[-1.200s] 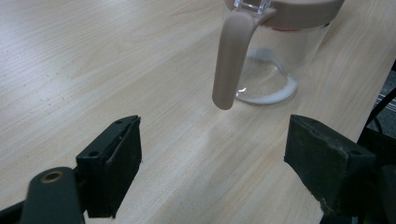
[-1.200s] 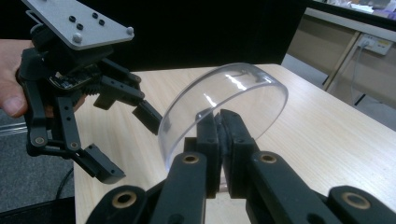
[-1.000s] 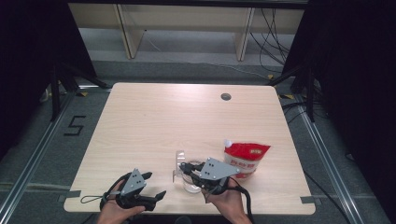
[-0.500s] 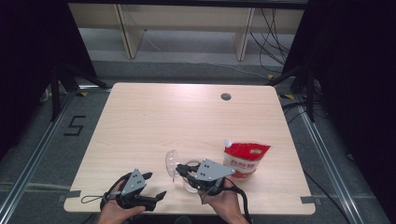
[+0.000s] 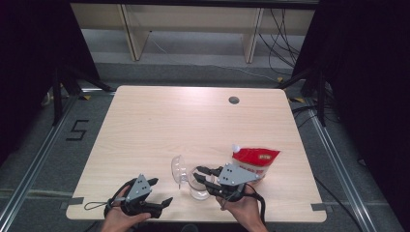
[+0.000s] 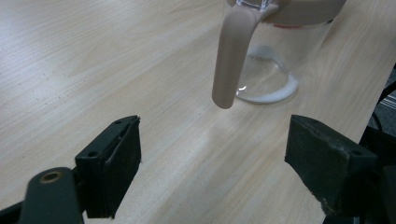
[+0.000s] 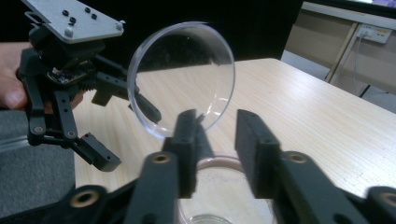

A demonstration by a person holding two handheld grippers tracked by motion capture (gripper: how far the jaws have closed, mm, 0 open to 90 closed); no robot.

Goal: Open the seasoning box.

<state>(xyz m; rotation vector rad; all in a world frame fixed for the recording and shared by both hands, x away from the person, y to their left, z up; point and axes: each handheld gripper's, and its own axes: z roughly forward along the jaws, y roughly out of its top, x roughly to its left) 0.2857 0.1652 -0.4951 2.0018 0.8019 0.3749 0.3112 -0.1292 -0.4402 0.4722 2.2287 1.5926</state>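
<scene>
left gripper: jaws wide, empty | right gripper: jaws just opening, maybe touching clear lid

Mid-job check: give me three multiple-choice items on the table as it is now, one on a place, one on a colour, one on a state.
1. In the high view, where is the red bag relative to the glass jar?
A. left of it
B. right of it
C. on top of it

2. What colour is the jar's handle?
A. beige
B. blue
C. black

3. How do the left tongs stand?
A. shut on the handle
B. shut on nothing
C. open, nothing between

Answers:
1 B: the bag lies to the jar's right in the high view.
2 A: the left gripper view shows a beige handle.
3 C: the jaws stand wide apart over bare table.
</scene>
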